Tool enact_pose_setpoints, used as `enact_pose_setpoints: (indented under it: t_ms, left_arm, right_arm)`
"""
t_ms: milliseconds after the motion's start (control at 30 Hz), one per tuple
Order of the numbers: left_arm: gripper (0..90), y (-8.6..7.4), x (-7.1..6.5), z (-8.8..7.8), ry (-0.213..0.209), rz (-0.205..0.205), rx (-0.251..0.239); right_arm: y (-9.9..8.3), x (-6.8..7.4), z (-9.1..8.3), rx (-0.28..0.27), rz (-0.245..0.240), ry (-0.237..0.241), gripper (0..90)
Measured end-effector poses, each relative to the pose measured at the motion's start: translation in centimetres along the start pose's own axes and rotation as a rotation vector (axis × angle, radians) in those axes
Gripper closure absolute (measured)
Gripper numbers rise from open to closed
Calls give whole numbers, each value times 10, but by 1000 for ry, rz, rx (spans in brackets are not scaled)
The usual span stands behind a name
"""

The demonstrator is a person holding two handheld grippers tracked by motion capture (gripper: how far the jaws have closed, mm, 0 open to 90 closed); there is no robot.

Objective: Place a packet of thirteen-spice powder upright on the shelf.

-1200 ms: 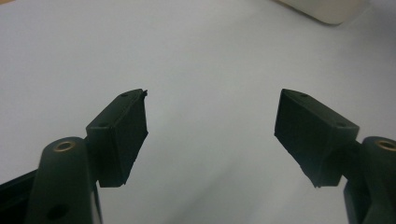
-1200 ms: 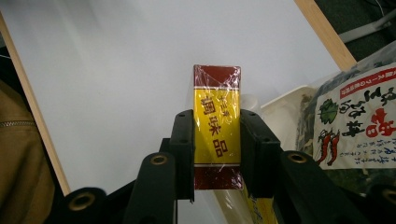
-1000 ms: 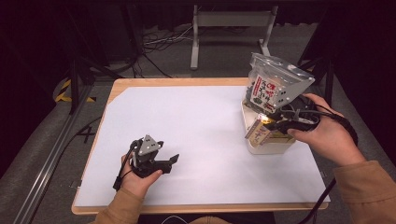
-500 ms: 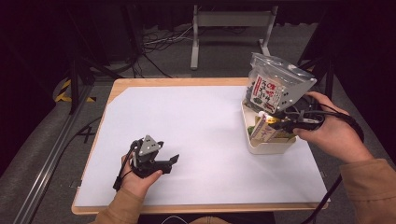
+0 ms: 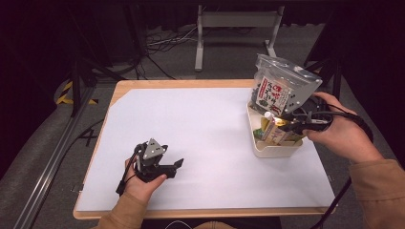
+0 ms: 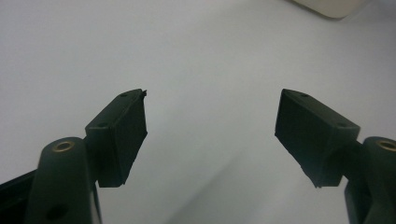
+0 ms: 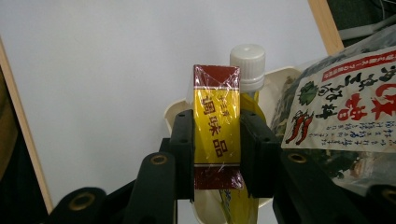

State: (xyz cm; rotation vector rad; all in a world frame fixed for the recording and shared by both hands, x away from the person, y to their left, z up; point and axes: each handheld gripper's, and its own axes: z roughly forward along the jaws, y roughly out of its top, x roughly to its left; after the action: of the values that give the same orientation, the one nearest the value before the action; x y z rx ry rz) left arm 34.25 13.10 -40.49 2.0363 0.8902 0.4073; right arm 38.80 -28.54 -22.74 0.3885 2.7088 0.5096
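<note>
Clearly the right gripper [image 7: 217,154] has its jaws clamped on the flat sides of a yellow box [image 7: 216,126], which sits between its pads just in front of a white-capped pouch [image 7: 247,65] inside the cream tray [image 5: 274,149]. I judge the box light and stiff, its film wrap slippery, so a mid-body hold suits it. Its lower end is hidden behind the jaws. Beside the gripper leans a seaweed bag [image 7: 345,107], partly cut off. The left gripper [image 6: 212,126] hangs wide open and empty over the white tabletop [image 6: 196,46]
</note>
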Motion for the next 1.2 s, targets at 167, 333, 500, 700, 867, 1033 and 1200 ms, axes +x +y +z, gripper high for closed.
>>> enact_pose_setpoints:
  t_ms: [167, 333, 500, 700, 867, 1033, 1200]
  left_arm:
    - [253, 0, 0, 0, 0, 2, 1]
    - [253, 0, 0, 1, 0, 7, 4]
    - [253, 0, 0, 1, -2, 4, 5]
    - [253, -1, 0, 2, -3, 6, 10]
    - [252, -1, -1, 3, -5, 5, 11]
    - [253, -1, -1, 3, -4, 4, 13]
    - [253, -1, -1, 3, -2, 3, 15]
  right_arm:
    - [-2, -4, 5, 18, -8, 26, 694]
    - [-3, -6, 5, 5, -15, 55, 694]
    - [-3, -9, 4, 11, -27, 71, 695]
    - [-5, -12, 4, 3, -45, 88, 694]
    - [-5, -11, 3, 12, -55, 88, 694]
    - [-3, -7, 5, 19, -89, 57, 694]
    - [-3, -8, 5, 27, -85, 23, 694]
